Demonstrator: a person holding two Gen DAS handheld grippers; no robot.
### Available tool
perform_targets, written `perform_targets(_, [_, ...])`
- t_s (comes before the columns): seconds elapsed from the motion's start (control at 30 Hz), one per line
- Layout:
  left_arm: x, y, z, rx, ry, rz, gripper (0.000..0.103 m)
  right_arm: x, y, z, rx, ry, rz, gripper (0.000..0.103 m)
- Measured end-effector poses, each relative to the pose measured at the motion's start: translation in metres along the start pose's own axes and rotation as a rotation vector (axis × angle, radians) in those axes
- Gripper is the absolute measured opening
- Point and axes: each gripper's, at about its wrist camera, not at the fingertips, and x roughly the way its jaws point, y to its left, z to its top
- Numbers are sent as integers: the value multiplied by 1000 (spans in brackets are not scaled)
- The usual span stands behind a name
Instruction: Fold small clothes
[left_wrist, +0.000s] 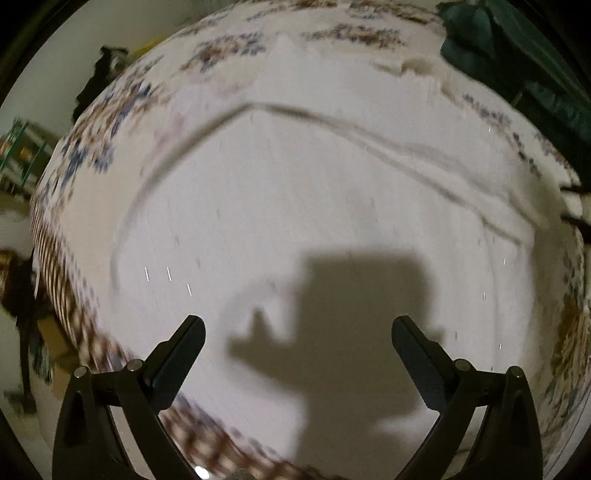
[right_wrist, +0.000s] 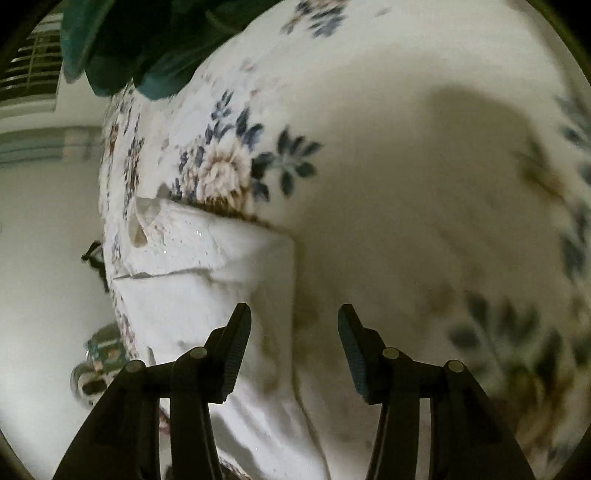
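Hovered over a white garment (left_wrist: 295, 206) spread flat across a floral bedspread (left_wrist: 88, 147), the left gripper (left_wrist: 298, 328) with jaws spread wide and nothing between them, its shadow falling on the cloth just ahead. Showed in the left wrist view a long raised crease or edge running across the far part of the cloth. Hung nearby with the right gripper (right_wrist: 294, 319), likewise parted and empty, above the garment's (right_wrist: 207, 280) right border where white cloth met the flowered cover (right_wrist: 406, 184). Lay bunched at the far corner, a dark green fabric (right_wrist: 140, 48). Probably stood at the start of a fold: best served by lowering each claw onto an edge, not the flat middle, pinching only the top layer clear of the bedspread, lifting both sides level, and carrying them over together so the edges met squarely. Risked dragging the cover along if bitten too deep.
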Motion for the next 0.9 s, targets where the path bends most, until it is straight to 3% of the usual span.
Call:
perform_targets(0.13, [5,-15,-28,-9,24,53,103,53,0,31,14,91,24,51])
perform_targets(0.17, [6,-18,-32,-3,28,60,103,62,0,35,16,102,53,46])
perform_targets(0.2, [6,-21,-36,5,29,64,103,68,5,37,-7,113,76,11])
perform_targets(0.27, [6,-29,-42,34,31,72,103,70,20,38,-92,113,33,10])
perform_targets(0.3, [5,-31,-44,47,31,73,103,62,29,41,-138,70,0,9])
perform_targets(0.4, [2,-39,-52,80,29,60,103,42,37,62,-151,-32,-38,9])
perform_targets(0.43, [2,-42,-55,88,29,51,103,44,36,70,-144,-29,-47,9])
perform_targets(0.53, [2,-55,-64,124,44,30,103,70,37,80,-125,119,-64,18])
perform_targets(0.67, [-11,-77,-81,200,55,-52,103,45,37,63,-163,147,-75,57])
perform_targets(0.9, [-13,-130,-120,342,121,-172,103,-27,-18,14,-168,213,-108,60])
